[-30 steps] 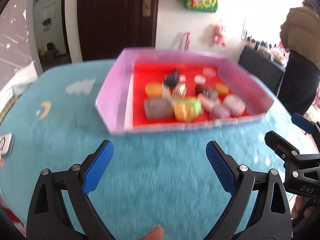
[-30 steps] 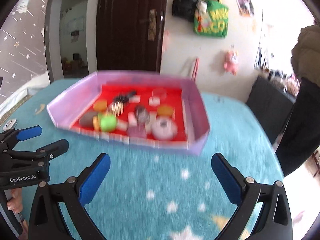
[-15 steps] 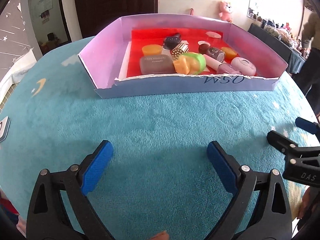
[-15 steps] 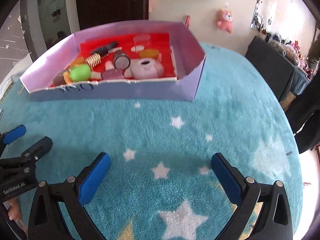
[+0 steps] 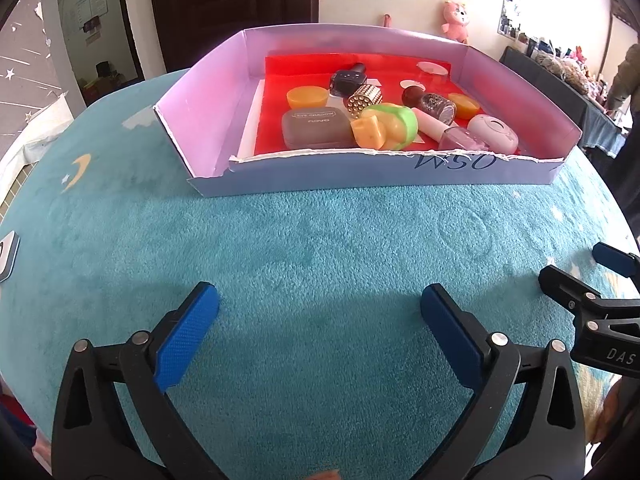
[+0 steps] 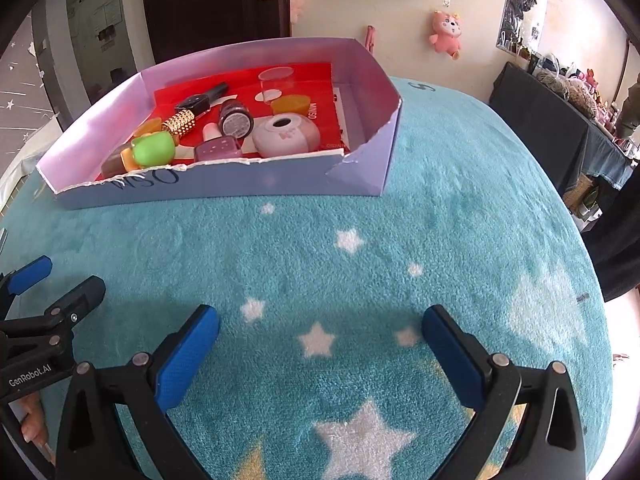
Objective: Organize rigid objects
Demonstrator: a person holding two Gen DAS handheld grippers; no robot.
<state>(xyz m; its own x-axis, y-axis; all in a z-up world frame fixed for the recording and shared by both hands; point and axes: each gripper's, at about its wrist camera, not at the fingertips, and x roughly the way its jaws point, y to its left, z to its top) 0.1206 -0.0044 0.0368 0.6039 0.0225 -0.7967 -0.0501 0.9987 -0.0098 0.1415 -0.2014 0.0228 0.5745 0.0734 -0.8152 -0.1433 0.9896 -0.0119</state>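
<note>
— Hovering low over the teal blanket (image 5: 320, 248), both tools were empty, weren't they?

— They were. The left gripper (image 5: 320, 312) had its blue pads spread wide with nothing between them, and the right gripper (image 6: 320, 332) stood just as wide apart. Neither touched anything.

— And the things to be sorted?

— All sat in the lilac cardboard tray (image 5: 208, 96) at the far side of the blanket, well apart from both tools, straight ahead of the left one and ahead and to the left of the right one. Nearest its torn front wall lay the grey eyeshadow case (image 5: 316, 128), the green-and-yellow toy (image 5: 384, 126) and the pink round case (image 6: 286, 134).

— Which hand was better placed?

— Probably the left for the eyeshadow case, whose long axis ran left to right, across the line of reach. The right looked nearer the pink round case and the mauve polish bottle (image 6: 218, 148). Either would have had to pass over the front wall first.
</note>
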